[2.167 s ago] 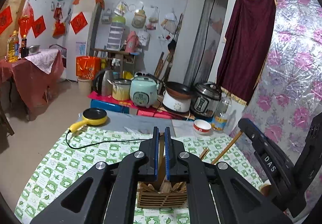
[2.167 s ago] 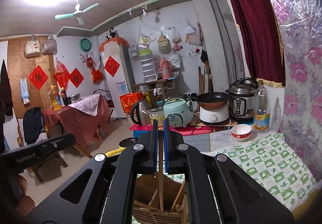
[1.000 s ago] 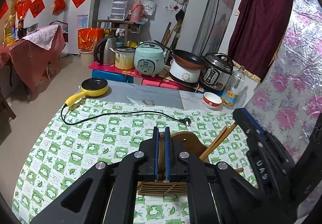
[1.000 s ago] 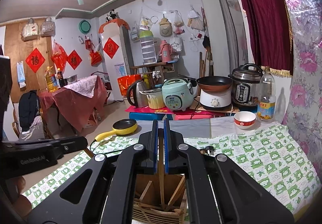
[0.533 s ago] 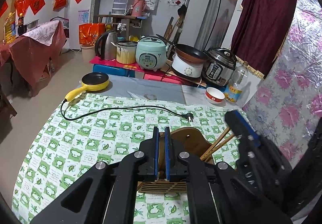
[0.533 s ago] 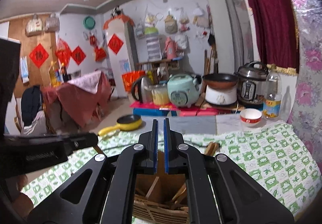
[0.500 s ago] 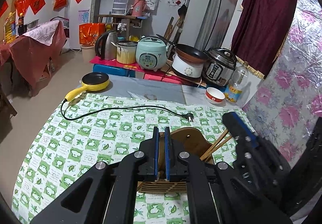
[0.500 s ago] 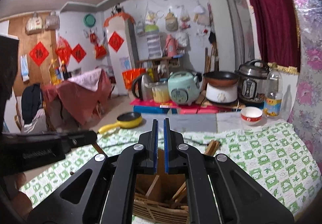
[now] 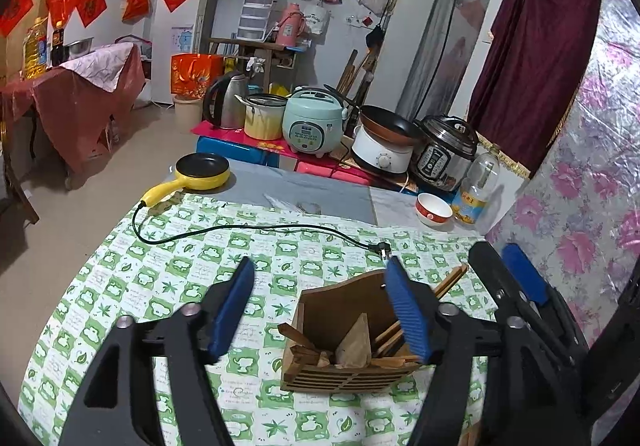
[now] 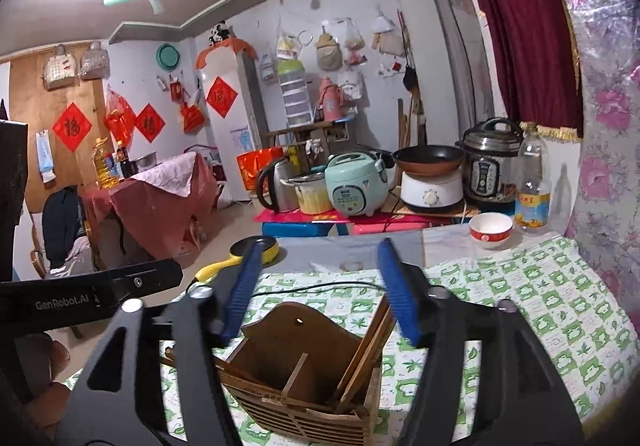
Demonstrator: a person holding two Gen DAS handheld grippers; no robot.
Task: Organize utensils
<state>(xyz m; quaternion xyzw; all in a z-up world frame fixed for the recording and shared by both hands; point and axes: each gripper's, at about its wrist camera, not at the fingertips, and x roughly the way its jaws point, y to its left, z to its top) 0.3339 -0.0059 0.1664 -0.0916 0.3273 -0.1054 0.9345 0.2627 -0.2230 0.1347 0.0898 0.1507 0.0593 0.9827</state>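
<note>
Both the left gripper [image 9: 320, 306] and right gripper [image 10: 318, 286], pinched together a second ago, are opening with nothing between them. The chopsticks [image 10: 366, 350] now rest in the wooden holder [image 9: 340, 330], so that placement looks done

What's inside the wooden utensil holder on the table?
The wooden utensil holder has chopsticks leaning in its right compartment; the middle looks empty. Its floor and left side are hidden.

Yellow pan [image 9: 203, 170], corded, on tablecloth [image 9: 120, 286]
</note>
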